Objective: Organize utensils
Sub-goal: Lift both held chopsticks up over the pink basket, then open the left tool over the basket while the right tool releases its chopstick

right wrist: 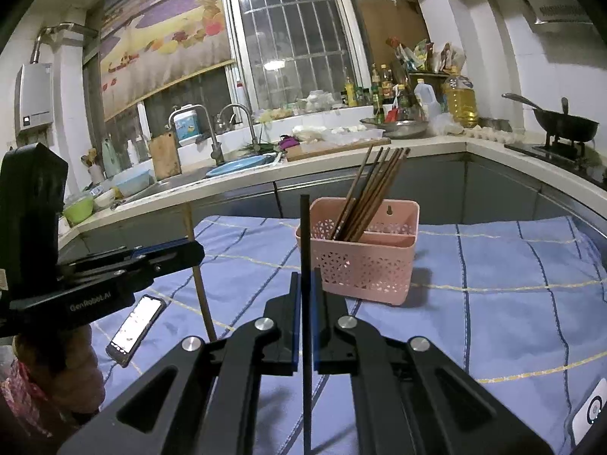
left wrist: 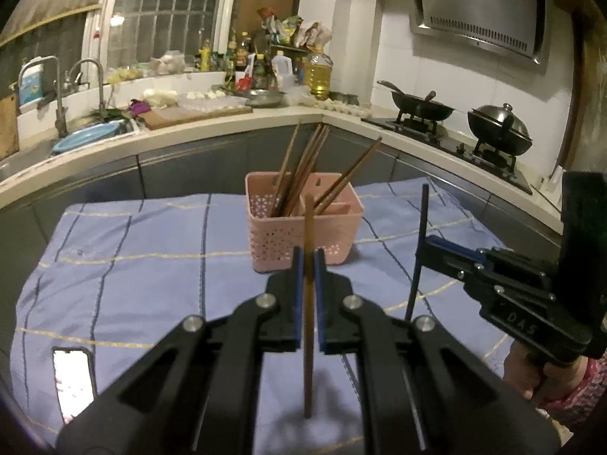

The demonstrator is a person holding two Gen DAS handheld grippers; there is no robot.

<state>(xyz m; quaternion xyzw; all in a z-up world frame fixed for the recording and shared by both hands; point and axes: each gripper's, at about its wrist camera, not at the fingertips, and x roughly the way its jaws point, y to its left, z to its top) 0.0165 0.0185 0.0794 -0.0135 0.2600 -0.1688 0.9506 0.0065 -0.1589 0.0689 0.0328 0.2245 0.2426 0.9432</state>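
Observation:
A pink perforated basket point(left wrist: 303, 233) point(right wrist: 366, 261) stands on the blue checked cloth point(left wrist: 151, 250) point(right wrist: 512, 288), with several brown chopsticks point(left wrist: 299, 174) point(right wrist: 370, 193) leaning in it. My left gripper point(left wrist: 308, 254) is shut on a brown chopstick point(left wrist: 308, 360), held upright in front of the basket. My right gripper point(right wrist: 306, 276) is shut on a black chopstick point(right wrist: 305, 235), also upright. In the left wrist view the right gripper point(left wrist: 423, 246) shows at the right with the black chopstick point(left wrist: 419, 258). In the right wrist view the left gripper point(right wrist: 195, 248) shows at the left with the brown chopstick point(right wrist: 203, 303).
A phone point(left wrist: 74, 383) point(right wrist: 134, 328) with a lit screen lies on the cloth at the left. Behind the table runs a counter with a sink point(right wrist: 235, 168), a cutting board point(left wrist: 197, 113), bottles and a stove with a wok point(left wrist: 421, 108). A white device point(right wrist: 590, 413) lies at the cloth's right edge.

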